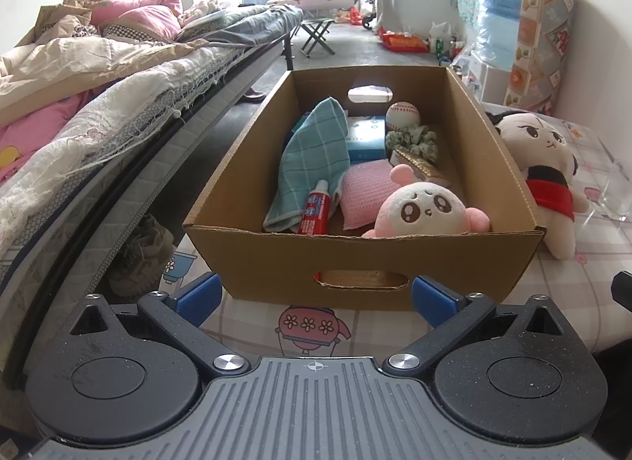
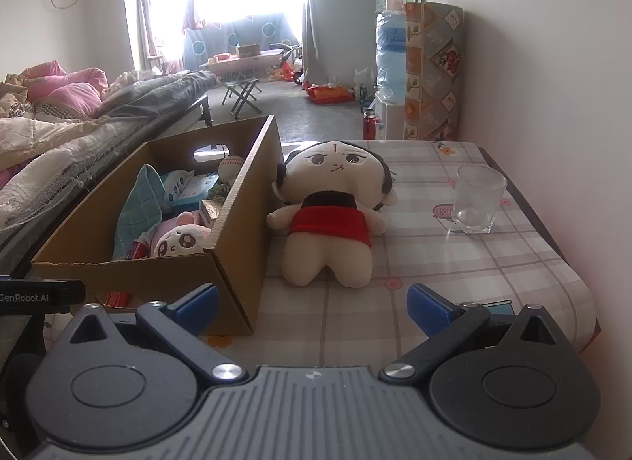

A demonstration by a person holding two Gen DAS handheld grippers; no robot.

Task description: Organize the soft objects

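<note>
**Both grippers empty, doll outside the box**

Your left gripper [image 1: 314,298] and right gripper [image 2: 312,304] both have fingers spread wide, holding nothing. The cardboard box [image 1: 355,262] sits at your left gripper's 12 o'clock, with the pink plush [image 1: 422,209], green towel [image 1: 312,151] and baseball [image 1: 402,114] inside. The red-dressed doll [image 2: 333,215] lies on the checked tablecloth [image 2: 454,262], touching the box's right wall. A glass [image 2: 476,199] stands at 2 o'clock from your right gripper.

Clear drinking glass [image 2: 478,199] upright on checked tablecloth [image 2: 454,262], unmade bed [image 1: 98,112] at left, folding stool [image 1: 316,35] on floor beyond
</note>
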